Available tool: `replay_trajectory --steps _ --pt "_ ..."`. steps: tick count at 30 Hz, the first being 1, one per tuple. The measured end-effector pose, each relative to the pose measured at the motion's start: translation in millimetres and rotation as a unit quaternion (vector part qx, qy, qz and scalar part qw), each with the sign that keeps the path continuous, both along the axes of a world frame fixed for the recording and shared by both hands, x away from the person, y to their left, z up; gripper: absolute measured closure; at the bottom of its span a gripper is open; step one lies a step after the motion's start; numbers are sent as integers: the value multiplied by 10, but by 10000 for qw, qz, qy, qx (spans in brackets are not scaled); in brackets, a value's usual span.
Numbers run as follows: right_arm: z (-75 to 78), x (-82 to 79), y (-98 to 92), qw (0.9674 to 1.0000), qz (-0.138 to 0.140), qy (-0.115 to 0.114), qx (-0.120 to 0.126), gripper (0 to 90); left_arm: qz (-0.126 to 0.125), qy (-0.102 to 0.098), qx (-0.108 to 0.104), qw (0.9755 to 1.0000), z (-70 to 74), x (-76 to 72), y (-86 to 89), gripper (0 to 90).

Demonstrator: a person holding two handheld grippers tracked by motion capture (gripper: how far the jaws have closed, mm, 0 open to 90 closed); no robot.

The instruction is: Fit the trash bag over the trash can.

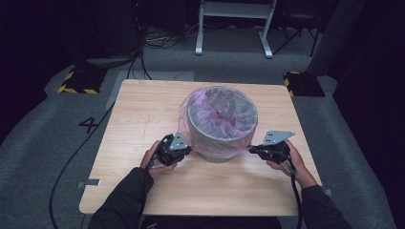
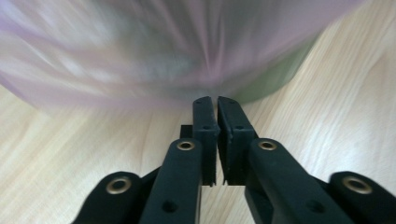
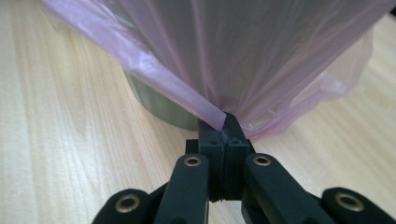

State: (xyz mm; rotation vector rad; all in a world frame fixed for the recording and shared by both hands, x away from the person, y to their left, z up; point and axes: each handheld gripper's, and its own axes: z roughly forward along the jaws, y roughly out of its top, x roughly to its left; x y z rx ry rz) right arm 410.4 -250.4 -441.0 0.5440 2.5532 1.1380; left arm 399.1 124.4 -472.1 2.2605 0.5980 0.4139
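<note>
A round grey bin [image 1: 191, 121] stands in the middle of the wooden table [image 1: 138, 109], lined with a thin pink plastic bag [image 1: 220, 107] that is folded over its rim and hangs down outside. My left gripper [image 1: 187, 151] sits low at the bin's left side. In the left gripper view its jaws [image 2: 211, 100] stand almost together at the blurred bag [image 2: 140, 56], whose folds run into the tips. My right gripper [image 1: 252, 150] is at the bin's right side, shut [image 3: 227, 122] on a taut fold of the bag [image 3: 243, 51]. The bin wall [image 3: 159, 105] shows below the hem.
Both hands rest near the table's front half. A metal bracket [image 1: 90, 182] sticks out at the table's left front edge. On the grey floor are a white frame [image 1: 234, 28] at the back, yellow-black striped bases [image 1: 79, 81] and a cable [image 1: 71, 160] at the left.
</note>
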Motion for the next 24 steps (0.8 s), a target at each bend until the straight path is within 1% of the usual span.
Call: replay_trajectory --steps 1,2,3,4,5,7,8,9,10,12,13,14,15,16,18,19,20,21,23,24 --pt "-33 21 -3 10000 -33 73 -5 893 19 53 9 10000 -29 7 9 820" --pt "-65 43 -6 9999 -43 140 -58 888 33 16 8 10000 -48 1 28 802" --pt "-97 58 -8 9997 -93 124 -170 878 46 2 -58 10000 -61 -8 51 781" --pt "-126 73 -14 9995 -152 152 -215 854 62 -7 -143 9999 -65 -16 77 738" --pt "-150 88 -29 9995 -177 207 -185 806 132 -15 -198 9997 -64 -29 99 662" --pt "-165 97 -69 9995 -110 296 -72 674 123 31 -285 9995 -51 -75 162 622" --pt "-152 86 -101 9995 -104 294 1 620 151 23 -308 9994 -45 -97 179 559" --pt "-138 76 -124 9995 -136 290 40 553 234 -12 -262 9994 -34 -136 202 495" --pt "-113 60 -170 9993 -206 295 125 477 272 8 -250 9993 -30 -159 216 420" --pt "-81 43 -253 9985 -306 351 296 385 255 159 -356 9989 -26 -220 272 327" --pt "-61 30 -304 9979 -366 372 386 352 281 222 -371 9987 -29 -253 300 285" --pt "-38 13 -356 9975 -380 381 465 321 326 220 -337 9987 -39 -295 328 241" --pt "0 -9 -418 9970 -423 339 562 262 354 198 -230 9989 -48 -329 346 198" --pt "42 -25 -465 9964 -482 295 635 229 361 209 -180 9990 -58 -360 365 180" --pt "143 -52 -541 9951 -525 219 813 221 343 312 -288 9985 -78 -405 406 156" --pt "209 -65 -575 9940 -546 156 937 212 366 375 -286 9982 -91 -430 426 156" --pt "294 -79 -602 9927 -574 64 1056 196 433 417 -234 9979 -101 -451 431 156" --pt "361 -88 -614 9919 -604 -4 1113 187 462 436 -210 9978 -115 -470 438 156" --pt "473 -106 -600 9907 -761 -226 1104 168 441 448 -191 9978 -136 -503 454 156" --pt "538 -111 -585 9907 -826 -375 1017 167 462 454 -206 9977 -150 -520 461 156"
